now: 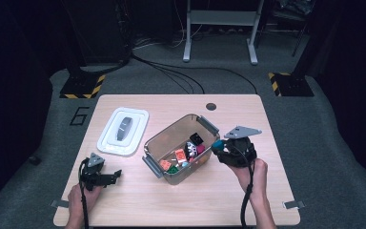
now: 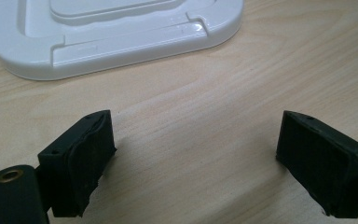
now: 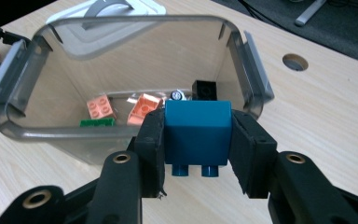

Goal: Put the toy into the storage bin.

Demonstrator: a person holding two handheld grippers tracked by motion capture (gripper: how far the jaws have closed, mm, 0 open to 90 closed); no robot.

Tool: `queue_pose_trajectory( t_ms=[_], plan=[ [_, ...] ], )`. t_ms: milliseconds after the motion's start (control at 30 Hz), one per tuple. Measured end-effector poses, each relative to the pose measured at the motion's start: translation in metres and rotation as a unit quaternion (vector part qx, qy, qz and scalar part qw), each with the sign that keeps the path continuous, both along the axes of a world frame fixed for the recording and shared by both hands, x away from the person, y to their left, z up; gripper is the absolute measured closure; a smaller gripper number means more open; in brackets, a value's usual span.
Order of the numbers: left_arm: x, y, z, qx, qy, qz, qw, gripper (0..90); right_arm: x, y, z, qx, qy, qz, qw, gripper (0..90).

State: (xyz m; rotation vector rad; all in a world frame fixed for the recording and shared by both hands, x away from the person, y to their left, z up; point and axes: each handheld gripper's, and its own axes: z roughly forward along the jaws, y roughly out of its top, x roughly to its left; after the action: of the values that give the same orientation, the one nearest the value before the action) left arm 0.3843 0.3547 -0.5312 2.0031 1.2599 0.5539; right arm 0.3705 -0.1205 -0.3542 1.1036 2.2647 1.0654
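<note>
White lid (image 2: 116, 37) just ahead of spread, empty left claw (image 2: 196, 158) resting on wooden surface (image 2: 223, 93). Farther right, blue brick (image 3: 196, 137) pinched studs-down in right claw (image 3: 196, 154), clear bin (image 3: 23, 130) directly ahead, rim just below.

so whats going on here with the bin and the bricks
A person holds a hand-held gripper in each hand. The right hand-held gripper is shut on a blue brick, held at the near rim of the clear bin that holds other bricks. The left hand-held gripper rests open over the table, near the white lid.
</note>
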Motion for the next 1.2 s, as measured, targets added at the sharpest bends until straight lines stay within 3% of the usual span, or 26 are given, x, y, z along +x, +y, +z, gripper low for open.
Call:
queue_pose_trajectory(
  t_ms=[200,533,800,900,1200],
  plan=[
    [0.000,0.000,0.000,0.001,0.003,-0.002,1.0000,10.9,0.014,0.017,0.009,-0.007,0.004,0.018,0.9998,58.5],
    [0.000,0.000,0.000,0.001,0.003,-0.002,1.0000,10.9,0.027,0.042,0.010,-0.010,0.011,0.051,0.9986,58.6],
    [0.000,0.001,0.001,0.005,0.005,-0.005,1.0000,10.9,0.031,0.060,0.004,-0.005,0.031,0.064,0.9974,58.5],
    [0.000,0.001,0.001,0.005,0.005,-0.005,1.0000,10.9,0.031,0.067,-0.001,-0.009,0.036,0.082,0.9959,58.5],
    [0.000,0.001,0.001,0.005,0.004,-0.005,1.0000,10.9,0.030,0.079,-0.015,-0.010,0.062,0.098,0.9931,58.5]
  ],
)
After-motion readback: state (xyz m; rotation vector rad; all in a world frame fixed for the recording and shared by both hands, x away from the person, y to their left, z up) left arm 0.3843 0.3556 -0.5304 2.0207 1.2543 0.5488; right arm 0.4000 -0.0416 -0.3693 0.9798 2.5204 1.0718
